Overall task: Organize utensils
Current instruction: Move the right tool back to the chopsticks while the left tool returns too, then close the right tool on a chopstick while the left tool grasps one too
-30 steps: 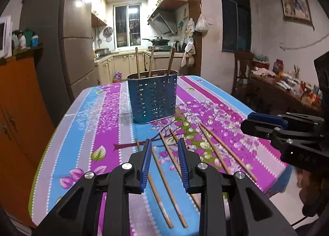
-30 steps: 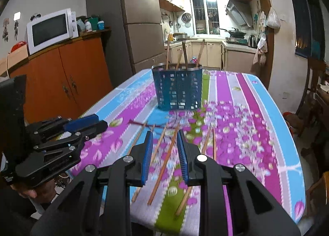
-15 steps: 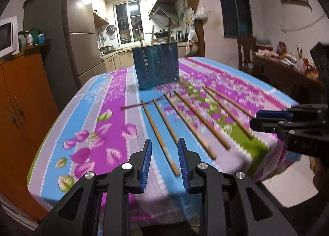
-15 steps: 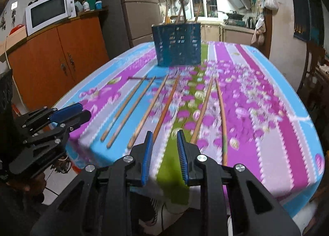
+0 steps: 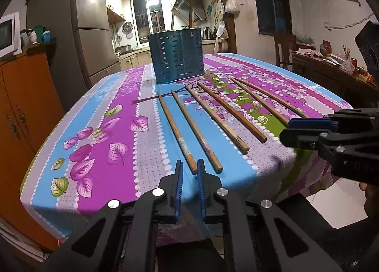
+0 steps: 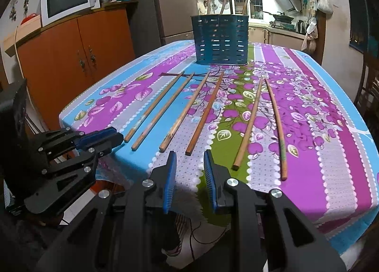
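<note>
Several wooden chopsticks lie side by side on the flowered tablecloth, pointing at a blue slotted utensil holder with a few sticks standing in it. My left gripper is at the near table edge. Its jaws are closing, and the near end of the leftmost chopstick sits just at the fingertips with a gap still showing. My right gripper is narrowly open and holds nothing. The end of the fourth chopstick lies just ahead of it. Each gripper also shows in the other's view, the right gripper and the left gripper.
An orange cabinet with a microwave stands to the left, and a fridge is behind it. A chair and a cluttered side table are on the right. The cloth hangs over the near table edge.
Both grippers have sunk and drawn back from over the chopsticks to the near table edge. The left jaws have narrowed. The chopsticks and the holder have not moved.
</note>
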`<state>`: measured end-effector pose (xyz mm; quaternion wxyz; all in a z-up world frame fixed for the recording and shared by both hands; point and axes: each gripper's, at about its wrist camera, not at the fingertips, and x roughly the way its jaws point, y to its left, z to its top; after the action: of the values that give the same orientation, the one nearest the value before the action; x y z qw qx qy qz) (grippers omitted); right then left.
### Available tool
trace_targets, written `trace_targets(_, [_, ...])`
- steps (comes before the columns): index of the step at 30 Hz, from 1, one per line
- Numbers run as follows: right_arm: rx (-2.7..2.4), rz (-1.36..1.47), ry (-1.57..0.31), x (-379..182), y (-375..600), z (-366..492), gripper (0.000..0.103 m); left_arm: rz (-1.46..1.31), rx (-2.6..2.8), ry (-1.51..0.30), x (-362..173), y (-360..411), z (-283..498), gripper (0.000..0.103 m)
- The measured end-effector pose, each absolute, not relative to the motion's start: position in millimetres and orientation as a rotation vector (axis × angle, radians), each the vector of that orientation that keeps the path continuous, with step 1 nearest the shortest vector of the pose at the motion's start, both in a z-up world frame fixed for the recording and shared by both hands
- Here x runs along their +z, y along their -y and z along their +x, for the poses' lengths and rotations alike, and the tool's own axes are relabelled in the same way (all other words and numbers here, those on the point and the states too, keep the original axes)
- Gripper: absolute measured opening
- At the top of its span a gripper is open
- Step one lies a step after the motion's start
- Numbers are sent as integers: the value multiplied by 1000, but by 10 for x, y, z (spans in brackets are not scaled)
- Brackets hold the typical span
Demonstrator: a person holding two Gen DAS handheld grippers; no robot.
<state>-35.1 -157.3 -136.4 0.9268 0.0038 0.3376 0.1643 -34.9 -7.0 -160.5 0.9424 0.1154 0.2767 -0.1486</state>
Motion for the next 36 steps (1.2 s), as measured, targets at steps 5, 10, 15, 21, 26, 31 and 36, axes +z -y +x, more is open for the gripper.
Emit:
trace_targets(5, [328, -14, -692, -1410, 1516, -302, 22, 240, -295, -552, -1620, 102, -336, 14])
trace_targets(10, [311, -31, -702, -1504, 1458, -217, 22, 239, -286, -552, -1666, 124, -295, 14])
trace_targets(15, [297, -47, -673, -1528, 1394, -196, 22, 228, -276, -539, -1689, 124, -277, 14])
trace_targets(21, [269, -44, -646, -1548, 1363, -180, 22, 247, -257, -512, -1716, 164, -299, 14])
trace_targets(26, [247, -28, -631, -1561, 1350, -165, 19, 235, -255, -502, -1727, 163, -287, 14])
trace_targets(31, [218, -23, -616, -1578, 1326, -185, 10, 207, -255, -493, -1746, 136, -277, 13])
trace_targets(36, [216, -13, -610, -1584, 1303, -200, 6, 192, -251, -480, -1762, 131, -281, 10])
